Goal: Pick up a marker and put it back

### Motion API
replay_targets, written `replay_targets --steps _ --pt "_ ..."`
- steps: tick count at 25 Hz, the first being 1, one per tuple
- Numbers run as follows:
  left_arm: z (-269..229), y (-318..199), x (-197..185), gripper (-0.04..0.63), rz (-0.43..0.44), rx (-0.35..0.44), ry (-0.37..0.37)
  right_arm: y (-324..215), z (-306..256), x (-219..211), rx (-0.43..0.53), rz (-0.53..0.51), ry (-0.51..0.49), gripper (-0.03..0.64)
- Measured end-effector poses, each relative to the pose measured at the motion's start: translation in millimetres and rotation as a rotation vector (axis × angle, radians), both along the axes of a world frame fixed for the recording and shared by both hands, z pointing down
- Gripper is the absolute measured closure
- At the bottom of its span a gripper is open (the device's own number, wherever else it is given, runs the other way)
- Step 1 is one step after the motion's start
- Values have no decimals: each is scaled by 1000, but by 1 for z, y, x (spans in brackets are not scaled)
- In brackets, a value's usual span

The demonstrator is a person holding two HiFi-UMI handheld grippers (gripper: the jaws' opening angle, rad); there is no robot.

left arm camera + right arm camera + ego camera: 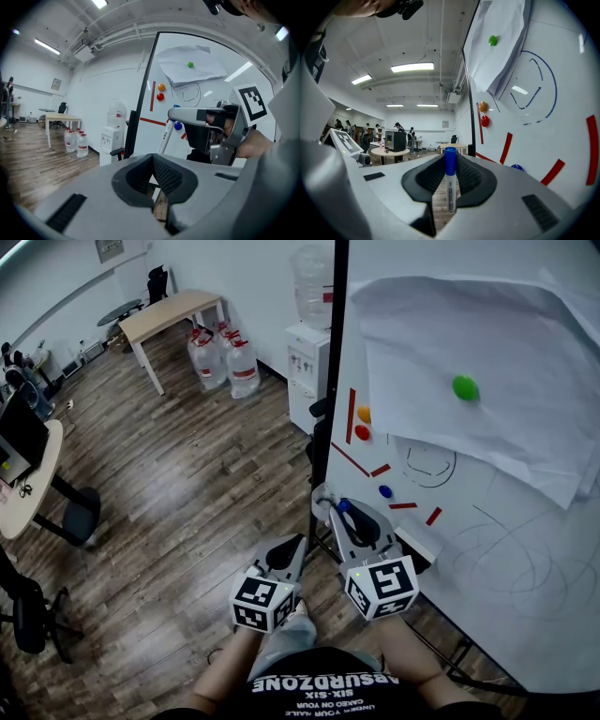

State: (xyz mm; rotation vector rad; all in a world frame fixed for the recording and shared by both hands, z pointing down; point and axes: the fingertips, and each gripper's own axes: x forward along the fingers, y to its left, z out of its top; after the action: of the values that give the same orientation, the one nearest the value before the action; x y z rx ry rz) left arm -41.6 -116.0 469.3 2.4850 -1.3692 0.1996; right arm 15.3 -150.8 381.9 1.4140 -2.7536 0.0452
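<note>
**Marker.** The white-barrelled marker with a blue cap (450, 183) is in my right gripper (345, 518), held in the air just in front of the lower left corner of the large white whiteboard (487, 531). The fingers are closed only as far as the barrel allows, with the pads pressing it from both sides. The marker stands upright between them, and the blue cap sits above the fingers.

My reading of that hold: gripping the barrel rather than the cap means the cap cannot pull off. The upright barrel also leaves its lower end visible to aim with.

**Stage (judged).** Pick-up is done; put-back is not yet done. What looks like a narrow ledge (419, 542) runs along the whiteboard's bottom edge, near the gripper. That is the likely return spot, though I cannot make out other markers on it.

**Left gripper** (153, 164). Its fingers are closed together with nothing between them, and only the wooden plank floor (187, 474) shows below. It hangs beside the right gripper, on the side away from the whiteboard. I judge it parked, since one marker needs one hand.

**On the whiteboard.**
- Near the marker are a blue round magnet (384, 491) and short red strips (403, 505).
- Higher up, loose white paper sheets (487, 343) hang under a green round magnet (465, 387).
</note>
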Motion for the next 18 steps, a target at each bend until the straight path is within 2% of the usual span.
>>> replay_targets --steps 18 --pt "4 -23 7 588 9 -23 18 -35 7 5 19 33 43 551"
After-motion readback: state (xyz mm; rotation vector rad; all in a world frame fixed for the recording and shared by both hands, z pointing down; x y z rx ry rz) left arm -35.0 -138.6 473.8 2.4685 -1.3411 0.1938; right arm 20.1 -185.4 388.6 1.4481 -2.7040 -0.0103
